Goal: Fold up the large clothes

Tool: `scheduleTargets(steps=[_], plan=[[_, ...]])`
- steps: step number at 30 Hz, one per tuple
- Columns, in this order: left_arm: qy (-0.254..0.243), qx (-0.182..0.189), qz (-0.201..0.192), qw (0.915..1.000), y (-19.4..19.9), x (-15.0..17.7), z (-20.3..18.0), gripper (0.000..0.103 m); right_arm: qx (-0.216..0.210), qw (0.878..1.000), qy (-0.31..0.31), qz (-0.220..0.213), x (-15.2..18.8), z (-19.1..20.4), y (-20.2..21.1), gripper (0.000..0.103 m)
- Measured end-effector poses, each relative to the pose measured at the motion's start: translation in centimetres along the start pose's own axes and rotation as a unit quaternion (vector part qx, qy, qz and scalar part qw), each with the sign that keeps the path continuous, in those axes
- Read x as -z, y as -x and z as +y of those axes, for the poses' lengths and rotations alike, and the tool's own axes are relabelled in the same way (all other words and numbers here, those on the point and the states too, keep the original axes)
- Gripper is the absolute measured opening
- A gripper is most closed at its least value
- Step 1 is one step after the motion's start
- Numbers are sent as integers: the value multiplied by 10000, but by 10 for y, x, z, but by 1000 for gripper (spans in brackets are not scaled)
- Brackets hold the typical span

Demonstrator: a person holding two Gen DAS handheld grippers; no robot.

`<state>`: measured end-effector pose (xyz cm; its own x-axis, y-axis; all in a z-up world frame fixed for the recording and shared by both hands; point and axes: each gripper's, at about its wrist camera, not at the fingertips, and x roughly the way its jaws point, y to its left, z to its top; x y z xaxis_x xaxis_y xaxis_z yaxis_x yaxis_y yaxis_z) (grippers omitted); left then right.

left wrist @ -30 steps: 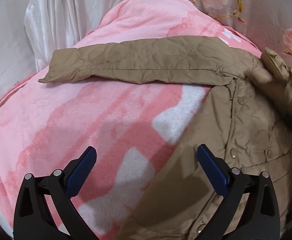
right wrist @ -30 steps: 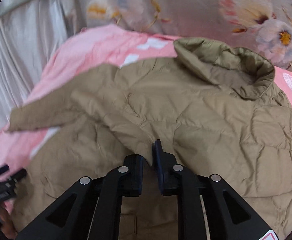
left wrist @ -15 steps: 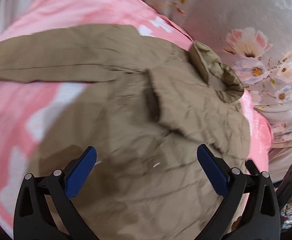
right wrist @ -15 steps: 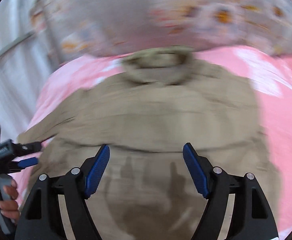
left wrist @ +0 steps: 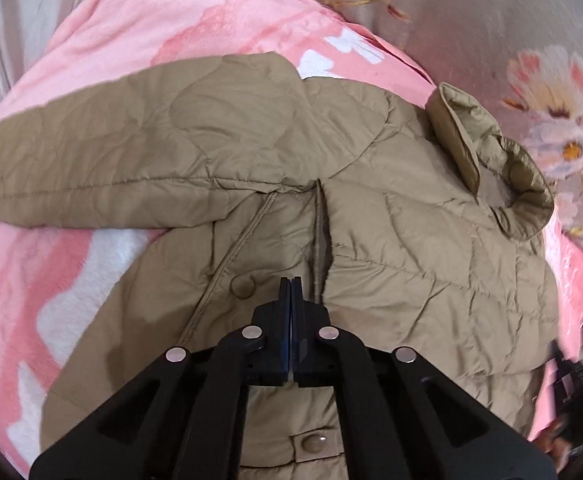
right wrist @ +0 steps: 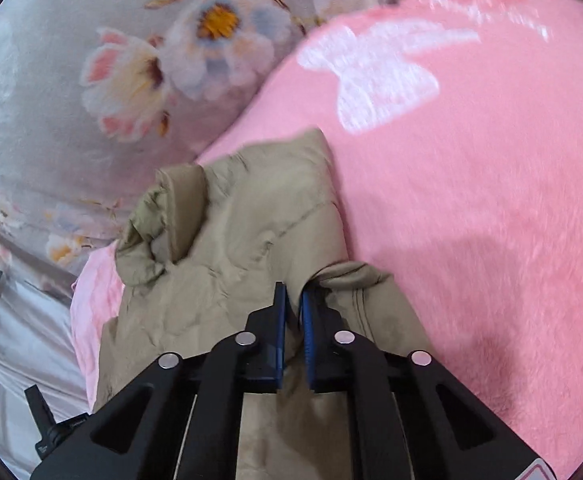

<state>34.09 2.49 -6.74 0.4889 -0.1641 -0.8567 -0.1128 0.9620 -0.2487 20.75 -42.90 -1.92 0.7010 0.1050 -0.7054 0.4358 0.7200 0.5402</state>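
A tan quilted jacket (left wrist: 411, 248) lies spread on a pink blanket (left wrist: 139, 36), one sleeve stretched to the left and its collar (left wrist: 491, 160) at the upper right. My left gripper (left wrist: 291, 284) is shut, its tips over the jacket front by a snap button; whether cloth is pinched is hidden. In the right wrist view the jacket (right wrist: 231, 264) is bunched, and my right gripper (right wrist: 293, 292) is shut on a fold of its fabric.
The pink blanket (right wrist: 471, 200) has white patches and covers the surface. A grey floral sheet (right wrist: 91, 80) lies beyond it. The other gripper shows at the lower left edge (right wrist: 47, 428) of the right wrist view.
Both grippers were open half a second ago and are now closed. The left one has come down over the jacket front. The right one has swung to the jacket's side and gripped fabric.
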Motion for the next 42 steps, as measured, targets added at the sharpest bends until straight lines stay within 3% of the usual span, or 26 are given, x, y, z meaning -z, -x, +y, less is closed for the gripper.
scheduleTargets(steps=[2, 5, 9, 13, 15, 17, 19, 21, 24, 27, 30, 36, 42], plan=[[-224, -332, -62, 9992, -7, 5, -4, 0, 233, 9979, 479, -373, 1, 7, 4, 7], [-476, -623, -201, 9967, -16, 18, -7, 0, 920, 9932, 715, 47, 9, -2, -26, 7], [-899, -1076, -440, 9891, -18, 27, -20, 0, 1138, 9899, 824, 214, 13, -3, -31, 6], [-970, -1052, -482, 9885, -10, 25, -14, 3, 1369, 9853, 1017, 103, 21, 3, -9, 13], [-981, -1112, -572, 9873, 4, 23, -12, 3, 1610, 9786, 1268, -194, 29, 8, 15, 15], [-1030, -1069, -834, 9854, 27, 18, -14, 19, 1549, 9761, 1468, -413, 31, 21, 30, 17], [-1092, -790, -1035, 9855, 49, 12, -29, 47, 1232, 9781, 1639, -368, 32, 43, 31, 17], [-1228, -468, -1035, 9859, 57, 11, -48, 53, 962, 9781, 1832, -221, 37, 63, 17, 17], [-1556, -138, -818, 9843, 44, 17, -89, 54, 809, 9719, 2212, 45, 54, 93, -21, 17], [-1641, -174, -650, 9841, 15, 27, -111, 53, 789, 9676, 2373, 360, 74, 106, -55, 17], [-1551, -396, -547, 9856, -17, 35, -111, 54, 988, 9607, 2563, 393, 94, 108, -75, 17], [-1641, -458, -855, 9817, -38, 47, -106, 57, 1034, 9576, 2669, 320, 106, 108, -85, 17], [-1676, -514, -1017, 9793, -45, 50, -107, 58, 1331, 9461, 2953, 67, 118, 115, -90, 17]])
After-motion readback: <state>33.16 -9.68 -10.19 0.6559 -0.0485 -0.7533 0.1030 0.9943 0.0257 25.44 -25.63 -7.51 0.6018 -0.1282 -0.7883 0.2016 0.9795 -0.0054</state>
